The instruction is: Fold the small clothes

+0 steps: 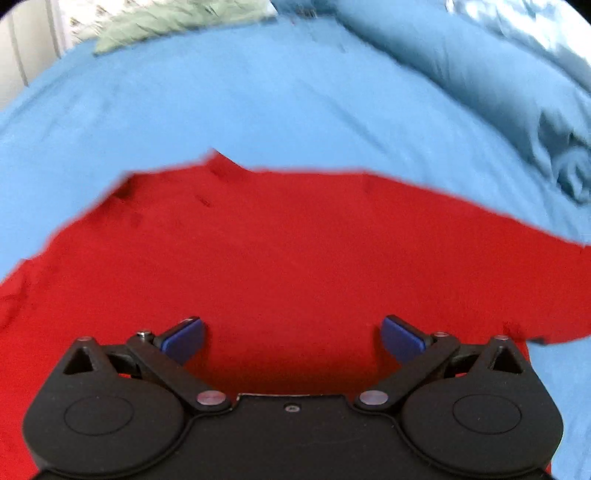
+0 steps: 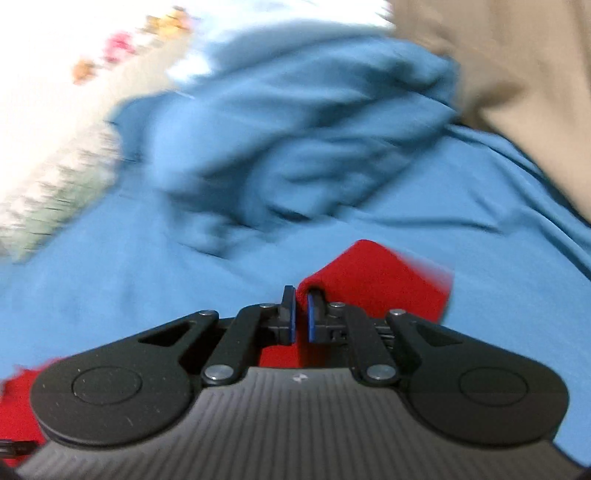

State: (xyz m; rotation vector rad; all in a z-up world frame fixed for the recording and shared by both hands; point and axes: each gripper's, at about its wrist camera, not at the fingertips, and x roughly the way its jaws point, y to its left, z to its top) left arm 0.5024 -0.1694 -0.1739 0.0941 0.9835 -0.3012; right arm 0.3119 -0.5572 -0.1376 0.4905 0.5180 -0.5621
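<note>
Blue bedsheet (image 1: 258,110) carries the red garment (image 1: 295,258), which I see spread flat with bare sheet beyond its far edge, a rumpled blue duvet (image 1: 480,74) to the right. Over the cloth my left hand-held gripper (image 1: 293,338) hangs with pads spread wide, gripping nothing. My right hand-held gripper (image 2: 301,314) is pressed together, pinching a raised fold of the garment.

Smooth light-blue bed sheet (image 1: 258,110) covers the bed. Rumpled, bunched-up blue duvet (image 2: 295,140) heaped at its far side. Pale green patterned fabric (image 1: 177,18) at the far edge, blurred. Beige cloth (image 2: 517,74) beside the duvet.
</note>
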